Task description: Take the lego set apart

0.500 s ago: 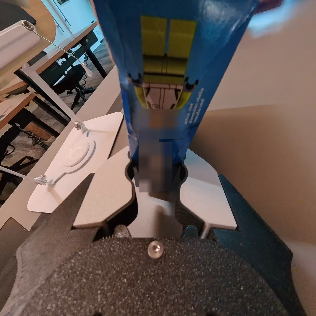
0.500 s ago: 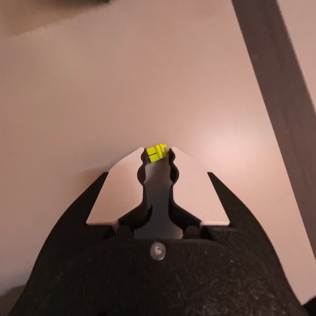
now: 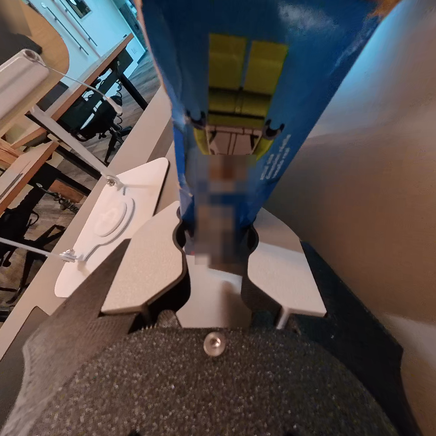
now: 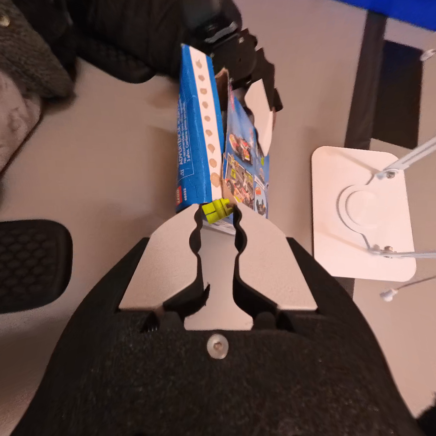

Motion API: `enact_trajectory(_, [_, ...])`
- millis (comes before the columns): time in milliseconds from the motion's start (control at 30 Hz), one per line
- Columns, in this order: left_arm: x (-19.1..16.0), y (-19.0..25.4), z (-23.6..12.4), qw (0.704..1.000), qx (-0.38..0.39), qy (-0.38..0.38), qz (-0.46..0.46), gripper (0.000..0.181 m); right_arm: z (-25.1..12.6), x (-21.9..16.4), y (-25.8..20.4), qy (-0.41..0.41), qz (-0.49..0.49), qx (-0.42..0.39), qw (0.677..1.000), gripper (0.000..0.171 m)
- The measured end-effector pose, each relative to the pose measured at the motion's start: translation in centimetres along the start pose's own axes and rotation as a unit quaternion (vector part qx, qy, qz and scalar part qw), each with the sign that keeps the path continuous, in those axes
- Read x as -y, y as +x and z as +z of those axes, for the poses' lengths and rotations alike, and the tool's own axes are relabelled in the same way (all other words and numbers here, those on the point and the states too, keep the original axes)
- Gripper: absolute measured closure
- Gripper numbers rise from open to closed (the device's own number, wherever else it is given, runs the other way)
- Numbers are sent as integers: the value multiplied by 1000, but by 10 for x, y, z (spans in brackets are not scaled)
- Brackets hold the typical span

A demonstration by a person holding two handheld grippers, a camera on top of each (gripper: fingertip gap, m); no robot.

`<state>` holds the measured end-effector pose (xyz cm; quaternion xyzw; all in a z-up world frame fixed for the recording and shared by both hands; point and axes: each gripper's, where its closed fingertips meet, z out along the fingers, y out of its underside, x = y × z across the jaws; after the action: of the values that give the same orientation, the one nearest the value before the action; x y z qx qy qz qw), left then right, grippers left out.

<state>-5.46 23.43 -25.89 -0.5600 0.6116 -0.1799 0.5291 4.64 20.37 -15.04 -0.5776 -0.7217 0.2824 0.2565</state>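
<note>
Beige tabletop (image 4: pixel 106 153) under both grippers, office desks in bkgd. Right gripper (image 4: pixel 217 210) jaws were closed on small yellow-green lego piece (image 4: pixel 215 210) at fingertips, piece just in front of blue lego box (image 4: pixel 195 141). Left gripper (image 3: pixel 217 226) jaws were clamped on lower end of same box (image 3: pixel 219 70), box upright, top flap open in right wrist view. White lamp base (image 4: pixel 361 212) was on table beside box, apart from it.
</note>
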Motion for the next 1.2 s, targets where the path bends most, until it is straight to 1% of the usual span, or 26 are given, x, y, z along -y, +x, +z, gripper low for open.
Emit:
enact_trajectory(167, [-1,-1,-1,1000,-9,-4,-19,137,6,2,-17,-66,-50,29,996,147])
enact_trajectory(300, [-1,0,-1,999,-17,-12,-29,139,10,5,-29,-145,-110,34,983,146])
enact_trajectory(367, [-1,0,-1,999,-16,-13,-26,138,10,5,-34,-180,-125,45,975,146])
enact_trajectory(533, [-1,1,-2,999,-21,-14,-30,138,8,12,-42,-219,-143,78,962,146])
enact_trajectory(667, [2,4,-1,1000,-21,-10,-13,135,-1,14,-43,-253,-117,101,955,147])
enact_trajectory(700, [2,5,0,1000,-21,-10,-11,135,-4,17,-40,-254,-113,101,955,147])
enact_trajectory(767, [3,6,0,1000,-22,-12,-10,134,-2,37,-29,-223,-120,85,964,147])
enact_trajectory(833, [3,6,1,1000,-19,-18,3,134,10,65,-19,-173,-135,69,973,147])
enact_trajectory(900, [4,8,1,1000,-15,-20,19,134,25,83,-6,-154,-148,49,976,147])
enact_trajectory(967, [5,9,2,999,-11,-23,38,134,43,83,9,-166,-153,37,974,147])
enact_trajectory(1033, [7,11,2,998,-7,-26,55,134,60,74,14,-185,-146,46,971,146])
enact_trajectory(1100, [8,11,2,998,-10,-30,49,135,70,65,3,-196,-138,83,967,147])
enact_trajectory(1200, [7,10,1,998,-13,-34,42,136,71,70,-20,-184,-150,116,964,147])
